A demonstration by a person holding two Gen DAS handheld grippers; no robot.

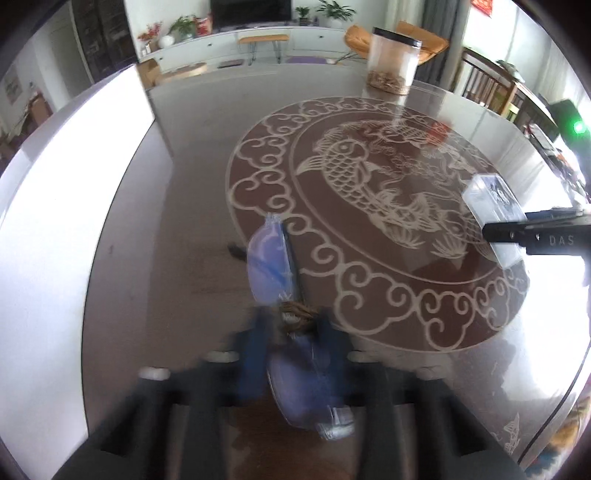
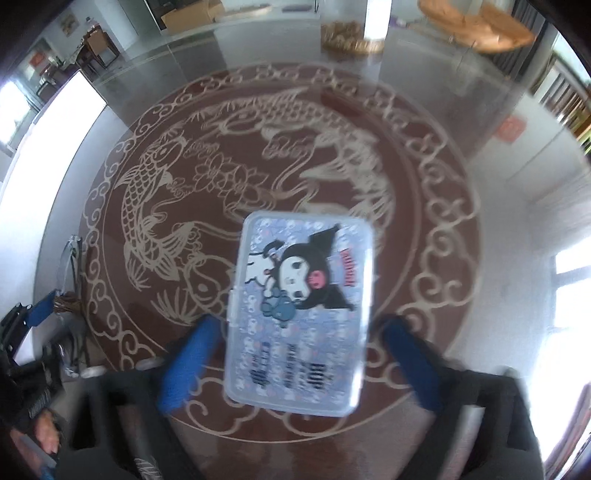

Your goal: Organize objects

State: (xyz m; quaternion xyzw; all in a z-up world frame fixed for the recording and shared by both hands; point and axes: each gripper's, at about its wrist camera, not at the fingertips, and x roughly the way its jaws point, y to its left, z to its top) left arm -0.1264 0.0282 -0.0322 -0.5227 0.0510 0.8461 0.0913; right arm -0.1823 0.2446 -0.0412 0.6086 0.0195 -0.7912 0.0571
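This is a home, a living and dining room. A long white sideboard (image 1: 236, 40) runs along the far wall, carrying a dark television (image 1: 251, 13), potted plants (image 1: 183, 26) and red flowers (image 1: 149, 35). Orange chairs (image 1: 406, 40) and a small wooden bench (image 1: 263, 40) stand nearby. The glossy glass-topped counter (image 1: 192, 206) bears a decorative carp medallion (image 1: 351, 173), and daylight pours through a window (image 2: 572, 284).

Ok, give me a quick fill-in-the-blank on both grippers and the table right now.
The left gripper is ____ on the plastic packet.
The right gripper stands ____ around the cartoon box.
The jar on the table has a ____ lid.
Missing: shut; open; black.
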